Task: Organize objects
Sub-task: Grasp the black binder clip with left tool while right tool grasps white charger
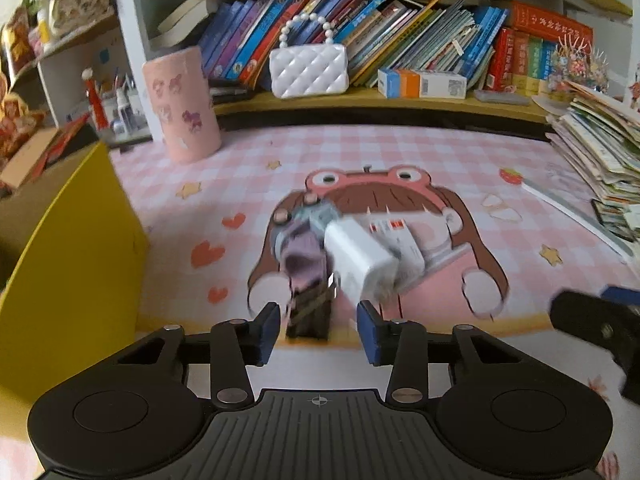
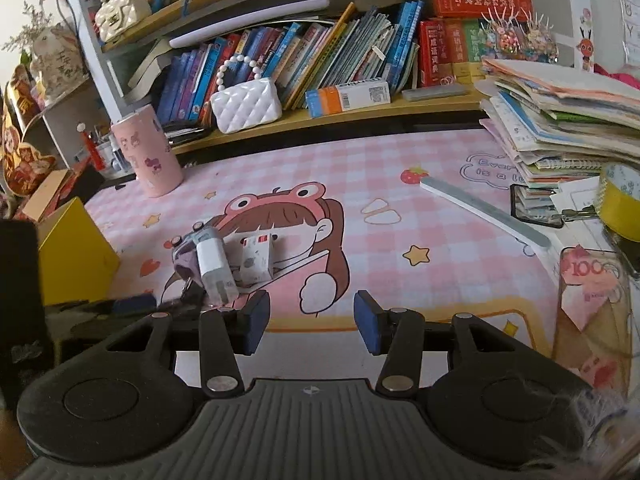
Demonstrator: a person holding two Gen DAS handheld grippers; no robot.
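A small pile lies on the pink checked desk mat (image 1: 400, 152): a white charger plug (image 1: 360, 260), a small white box with red marks (image 1: 396, 240), a purple-grey pouch (image 1: 298, 240) and a dark strap (image 1: 310, 312). My left gripper (image 1: 318, 326) is open and empty just in front of the pile. In the right wrist view the charger (image 2: 214, 264), box (image 2: 258, 258) and pouch (image 2: 186, 256) sit left of my right gripper (image 2: 311, 326), which is open and empty over the mat (image 2: 400, 248). The left gripper shows blurred at the left (image 2: 132, 306).
A yellow box (image 1: 72, 260) stands at the left. A pink cup (image 1: 182, 104) and a white quilted purse (image 1: 308, 68) are at the back by the bookshelf. A paper stack (image 2: 560, 120), a ruler (image 2: 484, 210) and yellow tape (image 2: 620, 200) lie at the right.
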